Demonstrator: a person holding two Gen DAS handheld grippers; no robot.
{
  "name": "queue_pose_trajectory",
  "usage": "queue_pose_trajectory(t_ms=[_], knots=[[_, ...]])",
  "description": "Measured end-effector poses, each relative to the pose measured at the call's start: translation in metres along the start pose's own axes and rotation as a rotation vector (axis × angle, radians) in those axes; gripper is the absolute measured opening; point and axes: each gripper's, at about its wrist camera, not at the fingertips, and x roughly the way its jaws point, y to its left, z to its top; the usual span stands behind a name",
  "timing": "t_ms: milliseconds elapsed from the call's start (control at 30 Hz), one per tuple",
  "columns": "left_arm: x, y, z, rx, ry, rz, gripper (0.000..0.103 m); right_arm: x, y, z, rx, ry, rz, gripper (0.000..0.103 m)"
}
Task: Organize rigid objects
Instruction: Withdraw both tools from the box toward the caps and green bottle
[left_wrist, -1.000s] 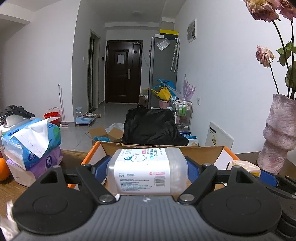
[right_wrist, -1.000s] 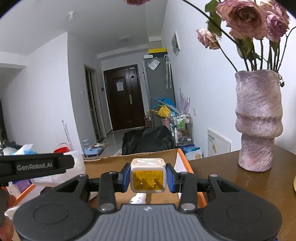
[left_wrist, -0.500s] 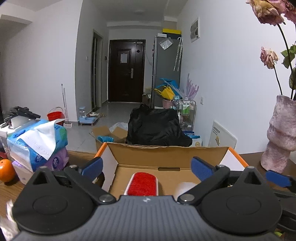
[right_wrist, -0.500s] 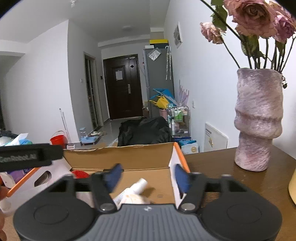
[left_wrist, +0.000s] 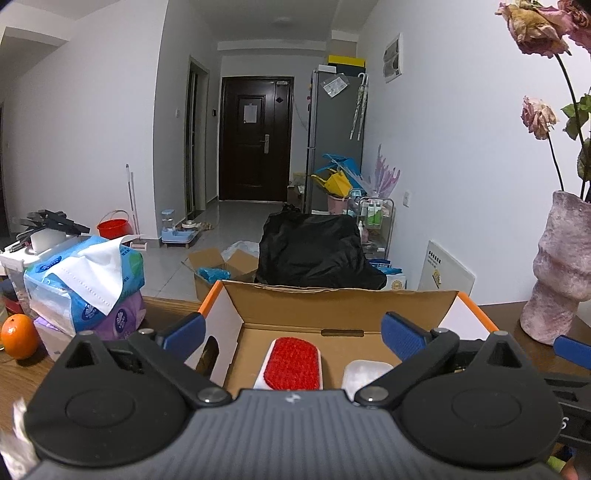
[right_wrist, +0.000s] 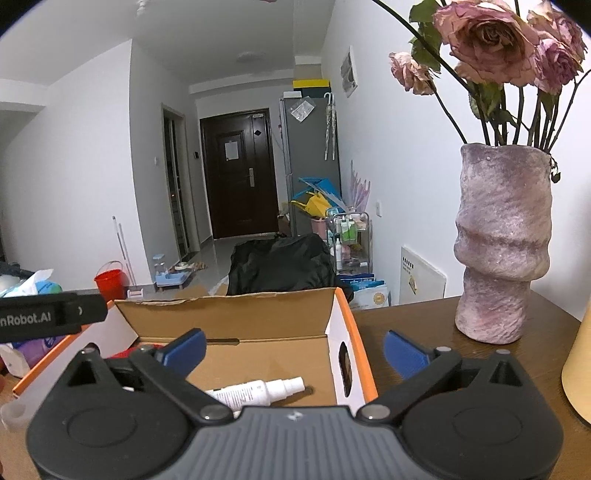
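Only one bit of lettering reads clearly: "nRobot.AI", white on the black left tool (right_wrist: 48, 317), cut off at the edge. Bottle and pack labels are too small.

The open brown cardboard box (right_wrist: 236, 317) looks matt, with orange-edged white flaps. The dark wooden desk (right_wrist: 417, 325) has a soft sheen. The mauve stone-like vase (right_wrist: 502, 240) at right is rough; the white plastic spray bottle (right_wrist: 258, 389) is smooth.
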Motion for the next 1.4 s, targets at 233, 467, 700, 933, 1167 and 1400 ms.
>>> queue_pose_trajectory(t_ms=[233, 467, 700, 933, 1167, 1400], knots=[[-0.015, -0.003, -0.001, 0.016, -0.018, -0.016, 0.103, -0.011, 0.0, 0.001, -0.02, 0.002, 0.013, 0.103], [-0.039, -0.004, -0.006, 0.039, -0.059, -0.028, 0.103, -0.035, -0.004, 0.001, -0.049, -0.014, 0.028, 0.103], [-0.057, -0.006, -0.014, 0.065, -0.065, -0.046, 0.103, -0.058, -0.009, -0.003, -0.088, -0.011, 0.034, 0.103], [-0.075, -0.006, -0.027, 0.087, -0.056, -0.065, 0.103, -0.077, -0.02, -0.011, -0.103, -0.001, 0.03, 0.103], [-0.092, -0.003, -0.04, 0.091, -0.035, -0.08, 0.103, -0.098, -0.03, -0.02, -0.113, 0.005, 0.02, 0.103], [-0.107, 0.001, -0.053, 0.091, -0.005, -0.088, 0.103, -0.116, -0.041, -0.029, -0.115, 0.02, 0.002, 0.103]])
